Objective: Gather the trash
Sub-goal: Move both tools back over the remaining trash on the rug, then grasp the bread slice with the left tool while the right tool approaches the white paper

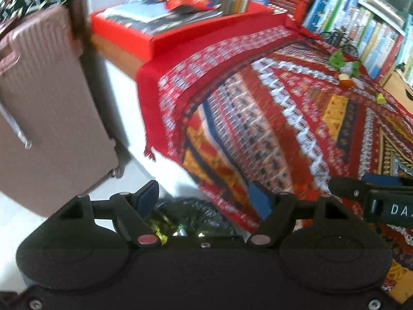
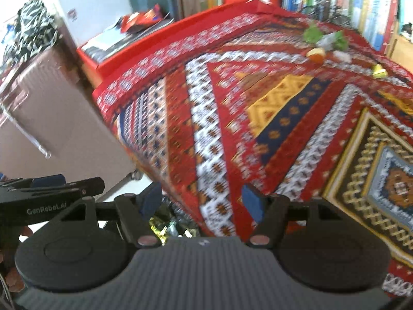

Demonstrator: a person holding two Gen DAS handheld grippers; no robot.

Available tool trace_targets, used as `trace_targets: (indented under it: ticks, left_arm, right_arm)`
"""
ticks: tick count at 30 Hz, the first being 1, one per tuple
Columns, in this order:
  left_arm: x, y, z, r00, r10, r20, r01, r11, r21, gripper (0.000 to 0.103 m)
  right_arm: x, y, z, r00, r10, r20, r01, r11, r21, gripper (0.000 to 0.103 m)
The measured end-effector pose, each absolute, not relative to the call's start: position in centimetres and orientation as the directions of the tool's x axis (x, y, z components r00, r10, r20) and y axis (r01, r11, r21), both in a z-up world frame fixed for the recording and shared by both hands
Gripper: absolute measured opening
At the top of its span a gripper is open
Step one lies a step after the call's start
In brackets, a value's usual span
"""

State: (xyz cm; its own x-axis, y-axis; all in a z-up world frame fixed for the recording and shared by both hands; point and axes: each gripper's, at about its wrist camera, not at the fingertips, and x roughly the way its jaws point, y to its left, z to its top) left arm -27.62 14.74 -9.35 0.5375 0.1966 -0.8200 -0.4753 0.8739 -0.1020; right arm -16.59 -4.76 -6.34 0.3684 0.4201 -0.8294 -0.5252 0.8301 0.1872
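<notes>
Both of your tongs stand wide apart with nothing between the blue pads: the left tongs (image 1: 204, 199) and the right tongs (image 2: 202, 199) are released and empty, side by side over the near edge of the desk (image 2: 284, 103), which is draped in a red patterned cloth.

The trash sits at the far right corner of that cloth, well apart from you. There is a crumpled green wrapper (image 2: 313, 35) with a bit of pale, clear film beside it, an orange-and-cream scrap (image 2: 316, 55) that looks like fruit peel or a cut piece of fruit, and a small yellow scrap (image 2: 379, 71) lying apart to the right. From the left wrist the same green wrapper (image 1: 338, 58) shows near the bookshelf (image 1: 361, 20).

Expect all of it to be very light and soft. The wrapper should crush flat under the pads, so close on its bunched middle, not on a loose edge that may slip out or tear. The orange piece looks rounder and may be moist and slick; take it across its widest part and squeeze gently. The yellow scrap is small and lies flat, so come down steeply and pinch it without catching the cloth, which could lift with it.

Below the tongs, at the foot of the desk, a dark shiny bag (image 1: 191, 217) shows on the floor, likely the place for the trash. A pink suitcase (image 1: 46, 108) stands to the left.
</notes>
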Motion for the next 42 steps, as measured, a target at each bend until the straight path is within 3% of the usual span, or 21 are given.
trace_targets:
  ticks: [28, 42]
  left_arm:
    - [-7.4, 4.2, 1.1, 0.62, 0.071, -0.781, -0.192, 0.979, -0.064, 0.081]
    - [2.3, 0.6, 0.5, 0.608, 0.077, -0.791, -0.167, 0.985, -0.032, 0.082]
  right_arm:
    - [-3.8, -16.4, 3.3, 0.591, 0.333, -0.735, -0.326, 0.932, 0.16, 0.079]
    - [4.1, -19.5, 3.4, 0.608, 0.33, -0.722, -0.337, 0.931, 0.142, 0.08]
